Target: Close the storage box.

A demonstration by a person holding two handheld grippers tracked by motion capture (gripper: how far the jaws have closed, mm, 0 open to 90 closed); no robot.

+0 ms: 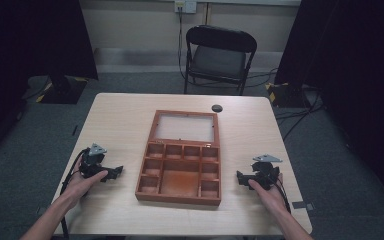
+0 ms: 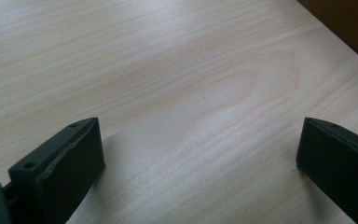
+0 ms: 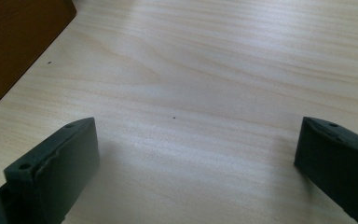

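At the left of the pale wooden table (image 1: 115, 120), the left gripper (image 1: 114, 172) rests low over the tabletop, held in the person's left hand (image 1: 82, 184). Its jaws stand wide apart with nothing between them, and they point inward toward the middle of the table. From the left gripper view they seem to sit on or just above bare wood, though contact is hard to judge.

In the middle lies the reddish-brown wooden compartment box (image 1: 180, 172), opened flat: its lid with the pale framed panel (image 1: 185, 127) is folded away from the person, so every compartment faces up and can be reached from either side. The compartments look empty. The box stands apart from both grippers; a dark corner of it edges into each gripper view.

Just beyond the lid, near the table's far edge, sits a small dark round disc (image 1: 217, 108), well apart from both hands.

At the right, the right gripper (image 1: 245, 178) mirrors the left: released, jaws spread, aimed inward at the box, held by the right hand (image 1: 266, 187). This symmetric flanking reads as a ready stance, likely for handling the box with both tools.
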